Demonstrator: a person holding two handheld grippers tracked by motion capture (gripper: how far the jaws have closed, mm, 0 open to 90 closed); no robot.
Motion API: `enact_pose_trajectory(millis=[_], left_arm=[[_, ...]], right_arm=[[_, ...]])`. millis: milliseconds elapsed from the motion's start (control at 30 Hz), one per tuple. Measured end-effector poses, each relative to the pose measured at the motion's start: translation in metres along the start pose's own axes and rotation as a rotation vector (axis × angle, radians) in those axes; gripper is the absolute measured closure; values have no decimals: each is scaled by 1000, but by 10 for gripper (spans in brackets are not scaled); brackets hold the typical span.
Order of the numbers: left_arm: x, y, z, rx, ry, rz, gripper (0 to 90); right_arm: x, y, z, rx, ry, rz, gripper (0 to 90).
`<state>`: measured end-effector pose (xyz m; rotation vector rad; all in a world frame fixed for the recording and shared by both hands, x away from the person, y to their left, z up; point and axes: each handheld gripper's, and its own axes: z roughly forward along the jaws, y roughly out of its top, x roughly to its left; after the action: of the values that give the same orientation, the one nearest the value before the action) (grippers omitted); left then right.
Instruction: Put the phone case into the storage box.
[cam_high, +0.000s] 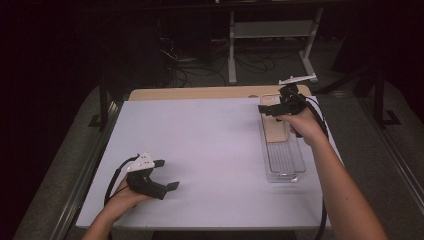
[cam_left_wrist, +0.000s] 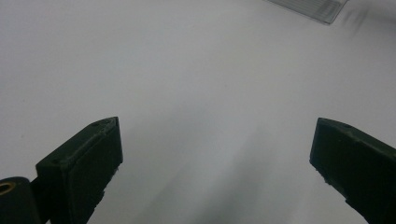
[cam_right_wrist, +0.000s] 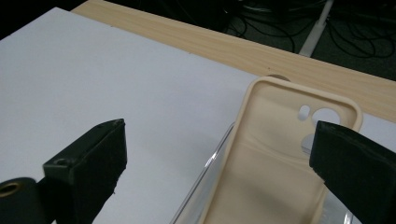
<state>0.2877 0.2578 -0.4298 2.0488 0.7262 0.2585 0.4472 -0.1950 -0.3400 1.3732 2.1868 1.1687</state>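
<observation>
Left hand-held gripper (cam_high: 166, 174) sits low over the near-left of the white desk (cam_high: 200, 150), jaws spread wide, nothing between them. Further back on the right, a clear plastic tray (cam_high: 285, 162) lies lengthwise on the desk; a beige phone case (cam_right_wrist: 275, 158) rests in its far end, probably leaning on the tray wall. Right hand-held gripper (cam_high: 272, 110) hovers over the case, jaws spread, not touching it.

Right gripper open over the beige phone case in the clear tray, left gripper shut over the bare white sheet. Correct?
Not quite: the left gripper is open too; the left gripper view shows its fingers spread wide. The rest holds.
</observation>
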Motion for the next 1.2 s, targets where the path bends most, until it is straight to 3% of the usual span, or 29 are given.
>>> enact_pose_trajectory(millis=[600, 900, 1067, 1133, 1200], left_arm=[[-1, 5, -1, 5, 2, 29, 22], [-1, 10, -3, -10, -12, 18, 22], [0, 13, -4, -3, -30, 44, 22], [-2, 15, -5, -7, -38, 24, 23], [-1, 18, -7, -1, -42, 46, 23]], right_arm=[[25, -37, -29, -68, 123, -99, 35], [35, -56, -44, -91, 163, -119, 36], [42, -67, -50, -95, 176, -128, 36], [45, -72, -52, -98, 187, -130, 36], [48, -77, -53, -99, 197, -132, 36]])
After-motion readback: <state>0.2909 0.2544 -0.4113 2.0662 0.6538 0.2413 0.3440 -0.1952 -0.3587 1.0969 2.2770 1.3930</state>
